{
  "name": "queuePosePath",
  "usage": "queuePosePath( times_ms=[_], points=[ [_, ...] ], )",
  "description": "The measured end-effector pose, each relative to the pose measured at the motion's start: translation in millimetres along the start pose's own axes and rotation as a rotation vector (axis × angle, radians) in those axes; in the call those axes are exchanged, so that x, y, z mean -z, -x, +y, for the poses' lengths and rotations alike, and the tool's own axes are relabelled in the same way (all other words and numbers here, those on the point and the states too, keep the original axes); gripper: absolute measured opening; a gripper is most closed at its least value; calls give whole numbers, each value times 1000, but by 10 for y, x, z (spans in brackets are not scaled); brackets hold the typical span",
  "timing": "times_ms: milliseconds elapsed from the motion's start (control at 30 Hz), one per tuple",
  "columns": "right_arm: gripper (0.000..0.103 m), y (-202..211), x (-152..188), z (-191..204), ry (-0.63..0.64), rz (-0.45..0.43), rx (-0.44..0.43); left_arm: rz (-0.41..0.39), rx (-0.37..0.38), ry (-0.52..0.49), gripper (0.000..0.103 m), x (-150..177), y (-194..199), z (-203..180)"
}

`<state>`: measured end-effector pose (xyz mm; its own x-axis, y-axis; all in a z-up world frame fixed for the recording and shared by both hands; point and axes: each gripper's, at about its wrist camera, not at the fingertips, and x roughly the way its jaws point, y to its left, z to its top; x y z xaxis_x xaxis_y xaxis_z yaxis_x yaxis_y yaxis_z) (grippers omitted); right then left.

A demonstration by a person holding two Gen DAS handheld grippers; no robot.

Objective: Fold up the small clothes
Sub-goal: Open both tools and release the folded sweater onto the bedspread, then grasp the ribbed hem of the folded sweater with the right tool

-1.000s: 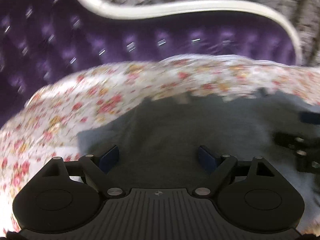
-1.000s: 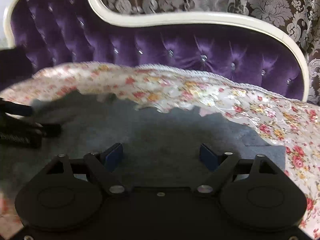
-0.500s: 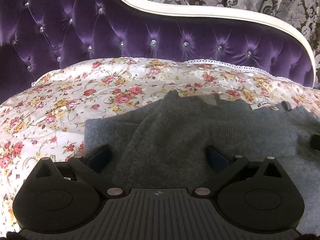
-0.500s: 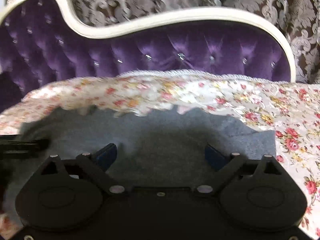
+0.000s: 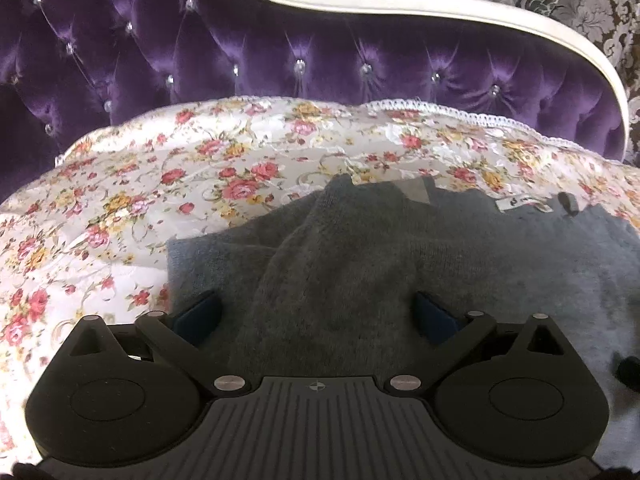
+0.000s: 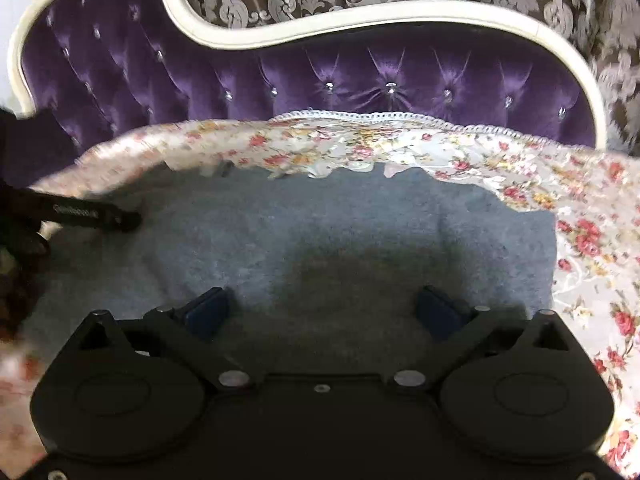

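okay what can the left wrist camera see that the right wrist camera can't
Only the left wrist view shows the folded-over sleeve and the white neck label. Only the right wrist view shows the garment's right edge and the left gripper's finger from the side. Both show the grey sweater, the floral cover and the purple headboard.

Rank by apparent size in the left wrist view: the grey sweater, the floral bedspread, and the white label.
1. floral bedspread and grey sweater: similar, and the sweater lies nearer, so unranked.
2. white label: smallest.
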<state>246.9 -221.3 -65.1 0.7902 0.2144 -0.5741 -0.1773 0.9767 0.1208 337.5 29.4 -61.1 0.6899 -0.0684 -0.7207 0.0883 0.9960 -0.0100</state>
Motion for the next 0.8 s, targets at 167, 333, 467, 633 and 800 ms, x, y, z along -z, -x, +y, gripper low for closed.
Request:
queuePosePath(
  times_ms=[167, 333, 467, 633, 800],
  points=[
    [101, 368, -2, -494, -272, -69, -120, -27, 27, 25, 102, 57, 379, -67],
    [101, 510, 133, -1058, -457, -64, -107, -26, 78, -43, 102, 214, 560, -344],
    [101, 515, 288, -1363, -547, -20, -149, 13, 102, -75, 102, 310, 465, -535],
    [101, 534, 359, -1415, -565, 5, -254, 7, 54, -91, 103, 408, 328, -619],
    [102, 374, 326, -1404, -587, 12, -338, 13, 52, -78, 103, 412, 293, -608]
  ],
)
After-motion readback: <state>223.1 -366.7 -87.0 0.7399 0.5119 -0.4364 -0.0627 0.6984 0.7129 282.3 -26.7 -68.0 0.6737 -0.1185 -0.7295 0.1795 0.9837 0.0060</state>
